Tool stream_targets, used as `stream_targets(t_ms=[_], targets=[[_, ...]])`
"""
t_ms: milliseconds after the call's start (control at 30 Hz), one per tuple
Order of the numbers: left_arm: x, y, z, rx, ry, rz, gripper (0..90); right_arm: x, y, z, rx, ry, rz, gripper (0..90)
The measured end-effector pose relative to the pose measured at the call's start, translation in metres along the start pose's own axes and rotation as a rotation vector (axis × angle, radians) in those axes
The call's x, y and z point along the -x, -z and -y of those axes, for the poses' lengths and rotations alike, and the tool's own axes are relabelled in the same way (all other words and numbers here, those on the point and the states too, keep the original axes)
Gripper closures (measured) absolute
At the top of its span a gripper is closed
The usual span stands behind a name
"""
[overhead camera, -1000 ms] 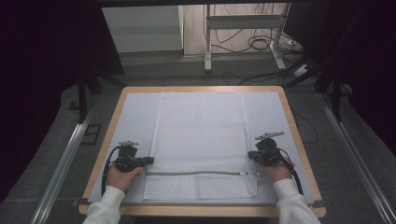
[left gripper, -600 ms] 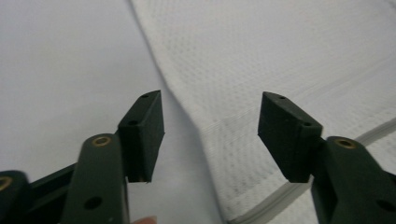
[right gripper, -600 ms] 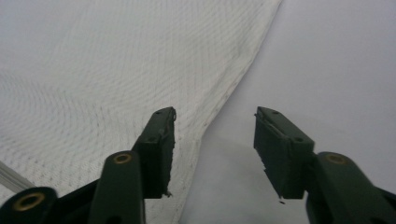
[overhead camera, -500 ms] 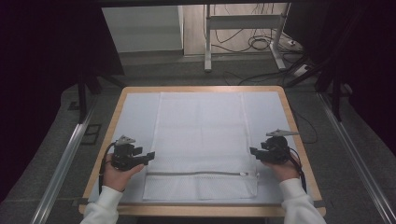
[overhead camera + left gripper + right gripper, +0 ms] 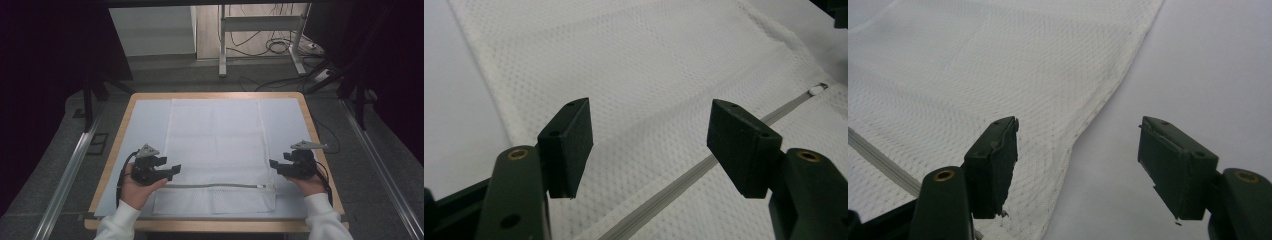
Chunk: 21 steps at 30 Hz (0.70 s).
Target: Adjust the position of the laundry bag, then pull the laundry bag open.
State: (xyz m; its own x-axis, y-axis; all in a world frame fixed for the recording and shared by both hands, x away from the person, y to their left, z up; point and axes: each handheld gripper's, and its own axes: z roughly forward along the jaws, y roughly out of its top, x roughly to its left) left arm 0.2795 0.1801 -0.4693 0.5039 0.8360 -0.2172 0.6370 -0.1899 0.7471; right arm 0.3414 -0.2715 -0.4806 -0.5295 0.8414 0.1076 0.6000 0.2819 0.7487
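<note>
A: Where does the mesh bag [image 5: 215, 150] lie?
B: Flat at the counter [image 5: 115, 150] centre, zipper [image 5: 215, 186] toward 6 o'clock.
A: And the fingers?
B: Left gripper [image 5: 172, 170] at 8 o'clock, right gripper [image 5: 274, 164] at 4 o'clock; both spread wide, holding nothing.

High view: fixed above near desk [image 5: 320, 150] edge, facing forward and down. Tool views: close, low over white mesh bag [image 5: 215, 145]; both share its grey zipper [image 5: 674, 185], probably the same strip
</note>
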Motion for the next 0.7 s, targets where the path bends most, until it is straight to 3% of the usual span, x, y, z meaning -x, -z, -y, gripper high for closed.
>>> stream_targets(t_ms=[500,700], targets=[[0.038,-0.02,-0.015,-0.019,-0.039,0.109,34.8,0.003,0.004,0.002,0.002,0.001,0.015,31.4],[0.055,-0.031,-0.018,-0.029,-0.07,0.129,34.7,0.005,0.004,0.004,-0.003,0.017,0.026,30.5]])
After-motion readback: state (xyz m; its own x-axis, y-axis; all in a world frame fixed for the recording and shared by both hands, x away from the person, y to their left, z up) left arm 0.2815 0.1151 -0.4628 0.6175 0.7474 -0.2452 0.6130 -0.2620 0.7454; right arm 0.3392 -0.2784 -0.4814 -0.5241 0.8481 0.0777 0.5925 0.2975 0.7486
